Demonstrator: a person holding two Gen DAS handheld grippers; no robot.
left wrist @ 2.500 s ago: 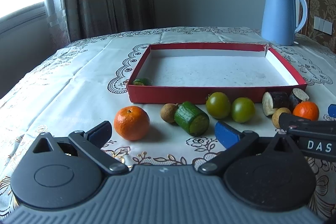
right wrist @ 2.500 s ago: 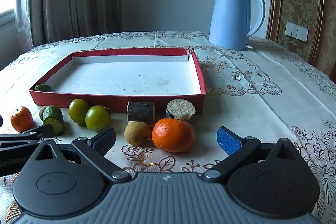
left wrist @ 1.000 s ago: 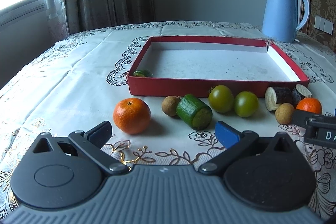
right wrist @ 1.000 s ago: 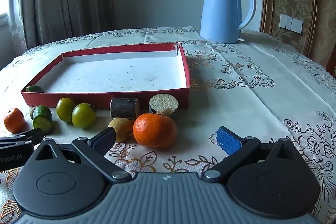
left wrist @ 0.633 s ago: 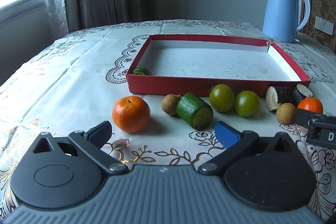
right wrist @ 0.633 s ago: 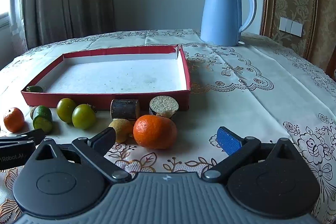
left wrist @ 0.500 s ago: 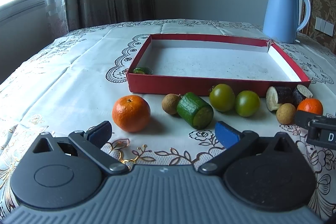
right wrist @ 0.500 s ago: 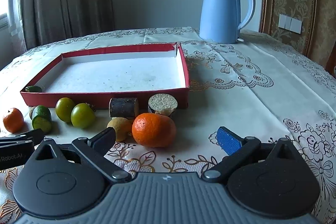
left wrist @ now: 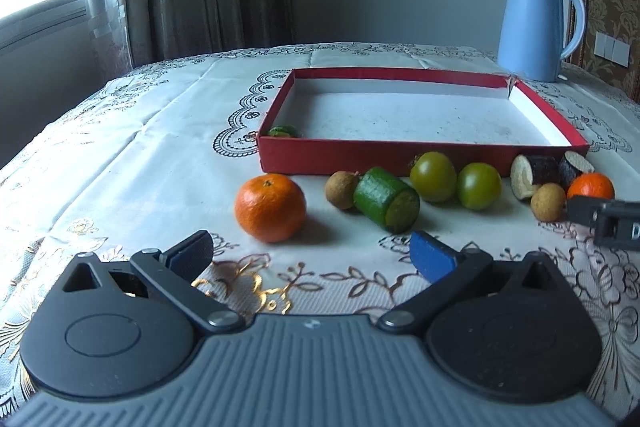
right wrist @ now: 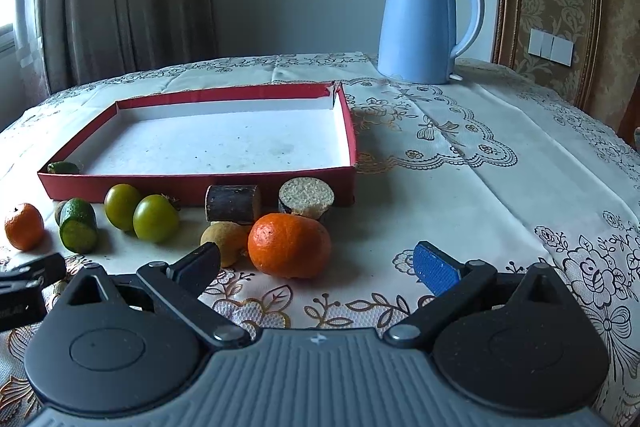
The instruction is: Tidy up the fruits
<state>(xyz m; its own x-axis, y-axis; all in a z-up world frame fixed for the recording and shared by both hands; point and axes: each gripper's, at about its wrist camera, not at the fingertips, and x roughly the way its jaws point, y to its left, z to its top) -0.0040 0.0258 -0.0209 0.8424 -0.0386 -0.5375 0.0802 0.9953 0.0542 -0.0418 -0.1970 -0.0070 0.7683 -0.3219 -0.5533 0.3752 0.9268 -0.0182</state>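
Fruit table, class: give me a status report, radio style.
Left tongs open, right tongs open, both empty. Fruit row in front of red tray; one green piece inside. Nothing in the way.

a lone "d" shows on the right gripper (left wrist: 612,223) (kettle (right wrist: 420,27) logo is unreadable).

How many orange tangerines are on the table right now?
2. One tangerine lies at the left end of the fruit row, ahead of the left gripper. The other tangerine lies at the right end, ahead of the right gripper. None looks hidden.
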